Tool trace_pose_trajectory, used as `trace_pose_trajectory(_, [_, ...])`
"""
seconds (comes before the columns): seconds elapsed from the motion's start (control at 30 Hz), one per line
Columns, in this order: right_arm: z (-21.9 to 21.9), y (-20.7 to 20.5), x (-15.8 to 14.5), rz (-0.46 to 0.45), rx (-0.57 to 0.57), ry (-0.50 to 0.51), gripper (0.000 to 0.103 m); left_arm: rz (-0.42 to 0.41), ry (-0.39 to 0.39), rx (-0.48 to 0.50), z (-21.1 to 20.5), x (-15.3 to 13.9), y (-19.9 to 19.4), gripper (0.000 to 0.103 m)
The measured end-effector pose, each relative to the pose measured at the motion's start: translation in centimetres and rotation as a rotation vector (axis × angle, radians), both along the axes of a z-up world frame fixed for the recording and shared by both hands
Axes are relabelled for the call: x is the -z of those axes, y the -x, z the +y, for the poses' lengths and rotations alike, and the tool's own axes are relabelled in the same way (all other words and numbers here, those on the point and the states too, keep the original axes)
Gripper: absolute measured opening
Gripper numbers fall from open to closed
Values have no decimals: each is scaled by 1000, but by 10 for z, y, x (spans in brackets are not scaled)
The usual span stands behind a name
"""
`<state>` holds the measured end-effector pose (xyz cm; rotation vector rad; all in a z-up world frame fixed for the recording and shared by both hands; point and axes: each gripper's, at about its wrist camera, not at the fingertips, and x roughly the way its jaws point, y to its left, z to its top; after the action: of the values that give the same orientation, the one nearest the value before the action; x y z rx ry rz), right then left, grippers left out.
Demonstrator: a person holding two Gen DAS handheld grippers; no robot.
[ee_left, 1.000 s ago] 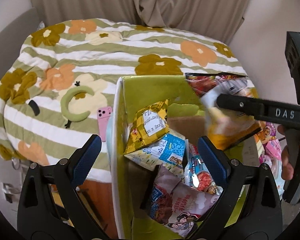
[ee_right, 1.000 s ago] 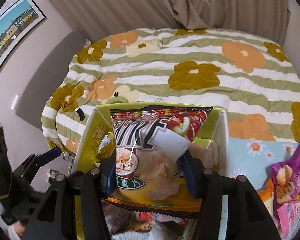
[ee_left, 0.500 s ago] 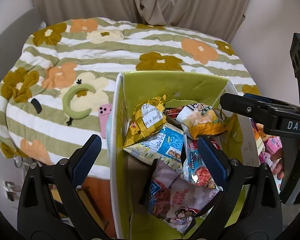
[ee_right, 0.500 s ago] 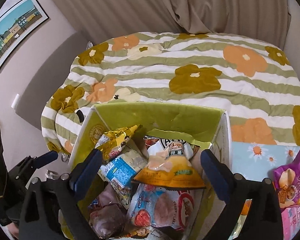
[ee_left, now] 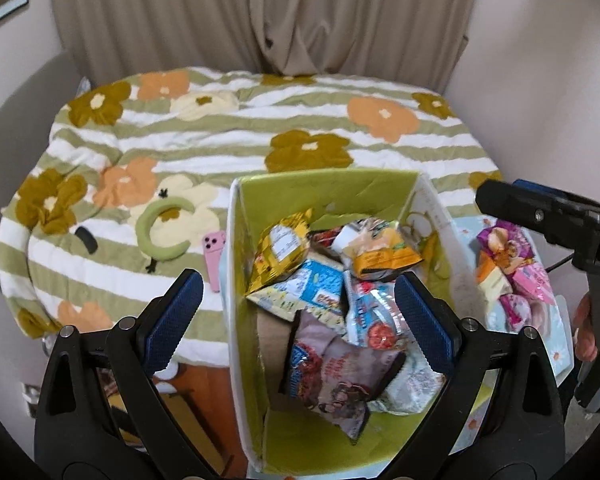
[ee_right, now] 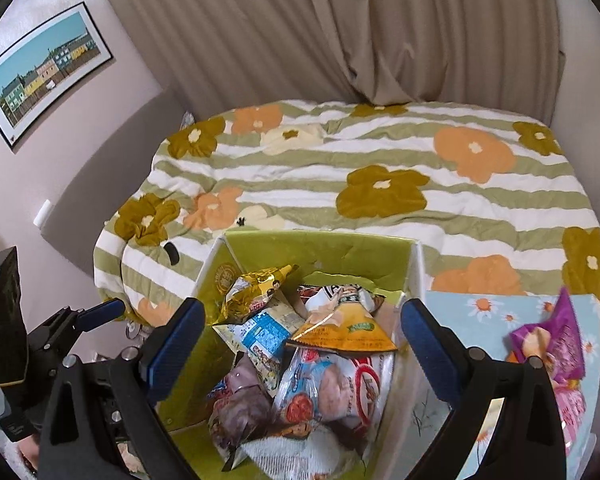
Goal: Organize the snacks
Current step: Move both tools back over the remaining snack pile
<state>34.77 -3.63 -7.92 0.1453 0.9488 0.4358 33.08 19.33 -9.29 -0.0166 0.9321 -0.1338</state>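
The right gripper [ee_right: 300, 340] is held over the box [ee_right: 320, 248], and its blue pads [ee_right: 176, 340] are wide apart with nothing between them. The left gripper [ee_left: 296, 320] is held over the same box [ee_left: 324, 188], and its pads [ee_left: 172, 320] are wide apart too, with nothing pinched. In the right view, the left gripper [ee_right: 96, 312] is seen at 9 o'clock, beside the box. In the left view, part of the right gripper [ee_left: 540, 212] is seen at 3 o'clock. The box is green inside and is filled with snack bags. An orange bag [ee_right: 340, 328] is lying on top of the pile, near the far wall of the box. A gold bag [ee_right: 256, 288] is leaned at 11 o'clock from it. A blue and white bag [ee_right: 260, 332] is found just under the gold one. A clear bag with red print [ee_right: 328, 392] is seen at 6 o'clock from the orange bag, and a dark purple bag [ee_right: 240, 404] is lying beside that. More snacks, in pink and purple bags [ee_left: 512, 264], are left outside the box at 3 o'clock, on a blue cloth with daisies [ee_right: 480, 320]. A bed with a flower blanket [ee_right: 380, 168] is seen behind the box. A pink phone [ee_left: 214, 252] is lying on the blanket, just beside the box at 9 o'clock in the left view.
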Motion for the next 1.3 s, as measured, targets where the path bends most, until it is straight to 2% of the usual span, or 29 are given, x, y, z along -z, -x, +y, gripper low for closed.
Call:
trace_pose_trajectory(0.2, [-27, 35, -21, -50, 68, 49, 98, -51, 1, 28, -24, -18, 16, 96])
trace_pose_trajectory(0.37, [-73, 67, -31, -98, 126, 72, 98, -77, -10, 55, -64, -26, 34, 96])
trace_pose_trajectory(0.67, [-190, 109, -23, -91, 188, 111, 98, -56, 40, 86, -171, -20, 73, 96])
trace_pose_trajectory(0.87, [-260, 125, -7, -74, 170, 122, 98, -18, 62, 117, -252, 0, 91, 96])
trace_pose_trajectory(1.03, [-300, 126, 16, -54, 117, 134, 98, 30, 82, 148, -311, 29, 97, 96])
trace_pose_trajectory(1.3, [-330, 103, 69, 11, 18, 122, 98, 134, 111, 198, -362, 88, 84, 96])
